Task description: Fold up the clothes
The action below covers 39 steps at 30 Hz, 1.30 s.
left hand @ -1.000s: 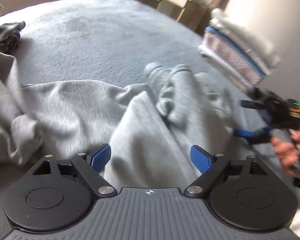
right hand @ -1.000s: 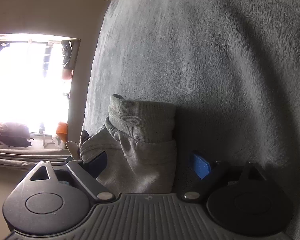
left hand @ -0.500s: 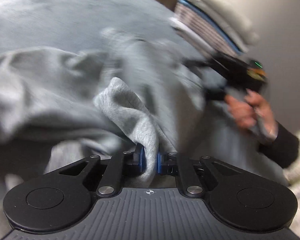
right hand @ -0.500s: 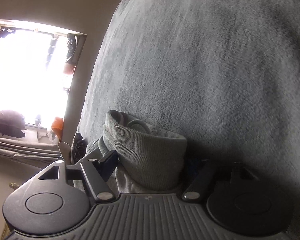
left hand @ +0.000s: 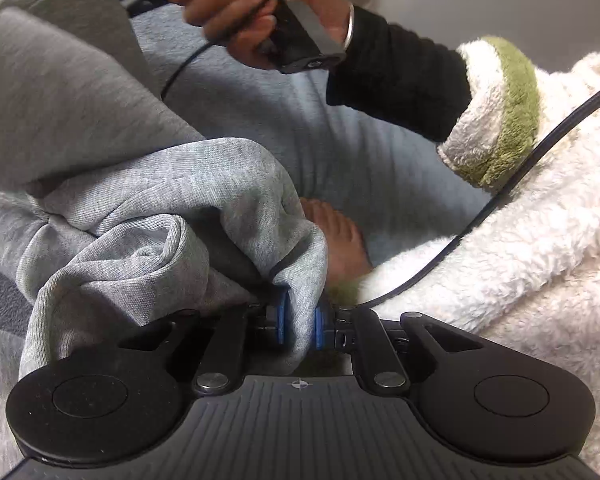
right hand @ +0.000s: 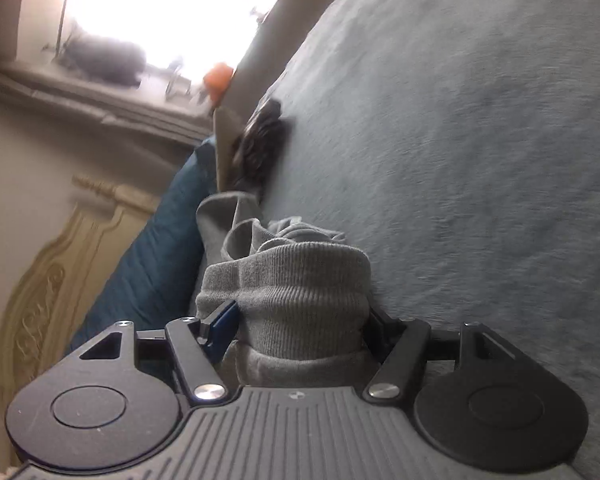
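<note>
A light grey sweatshirt (left hand: 140, 200) lies bunched on the grey-blue bed cover (left hand: 360, 140). My left gripper (left hand: 298, 314) pinches a fold of its fabric between the blue pads; the jaws are opening slightly with the cloth still pressed between them. In the right wrist view my right gripper (right hand: 300, 318) is shut on the garment's ribbed cuff (right hand: 300, 276), which fills the gap between the fingers and is lifted over the bed cover (right hand: 460, 120). The person's hand (left hand: 260, 8) holding the right gripper's handle shows at the top of the left wrist view.
A fluffy white sleeve (left hand: 520, 260) with a green cuff and a black cable (left hand: 500, 196) crowd the right of the left wrist view. A dark bundle (right hand: 260, 144), a blue pillow (right hand: 152, 248) and a carved headboard (right hand: 60, 264) lie at the bed's edge under a bright window.
Both grippers, open a second ago, have shut: the left on a fold of sweatshirt, the right on the cuff. Both have swung sideways, and the left now faces the person's arm.
</note>
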Each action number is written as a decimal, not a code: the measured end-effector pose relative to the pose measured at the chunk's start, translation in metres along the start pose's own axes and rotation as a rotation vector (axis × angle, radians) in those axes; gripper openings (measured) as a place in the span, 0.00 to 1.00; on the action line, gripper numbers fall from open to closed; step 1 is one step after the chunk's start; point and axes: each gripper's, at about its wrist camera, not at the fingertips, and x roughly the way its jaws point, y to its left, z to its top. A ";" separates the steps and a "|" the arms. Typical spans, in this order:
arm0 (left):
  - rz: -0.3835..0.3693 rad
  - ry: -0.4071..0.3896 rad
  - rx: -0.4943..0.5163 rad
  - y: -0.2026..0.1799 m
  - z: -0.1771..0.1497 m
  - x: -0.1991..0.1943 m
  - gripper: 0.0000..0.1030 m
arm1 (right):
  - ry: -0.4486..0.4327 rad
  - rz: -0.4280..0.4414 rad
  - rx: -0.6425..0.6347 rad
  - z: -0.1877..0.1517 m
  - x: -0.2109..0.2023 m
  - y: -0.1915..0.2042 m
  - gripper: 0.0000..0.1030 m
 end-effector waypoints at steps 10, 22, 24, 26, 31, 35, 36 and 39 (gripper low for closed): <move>0.054 -0.156 -0.094 -0.004 -0.045 -0.055 0.36 | 0.013 -0.286 -0.239 -0.015 -0.049 0.050 0.85; 0.199 -0.419 -0.335 0.034 -0.055 -0.107 0.49 | 0.101 -0.409 -0.536 -0.063 -0.046 0.163 0.97; 0.239 -0.428 -0.351 0.035 -0.048 -0.099 0.49 | 0.121 -0.504 -0.621 -0.076 -0.009 0.177 0.97; 0.258 -0.433 -0.370 0.035 -0.042 -0.096 0.49 | 0.150 -0.601 -0.693 -0.087 0.024 0.182 0.97; 0.288 -0.460 -0.389 0.034 -0.051 -0.101 0.49 | 0.155 -0.776 -0.716 -0.093 0.053 0.156 0.70; 0.307 -0.497 -0.401 0.036 -0.060 -0.117 0.49 | 0.089 -0.675 -0.521 -0.083 0.002 0.136 0.38; 0.308 -0.507 -0.406 0.038 -0.062 -0.121 0.49 | 0.068 -0.653 -0.481 -0.083 -0.013 0.131 0.36; 0.336 -0.533 -0.400 0.047 -0.057 -0.132 0.49 | 0.004 -0.628 -0.385 -0.089 -0.057 0.115 0.31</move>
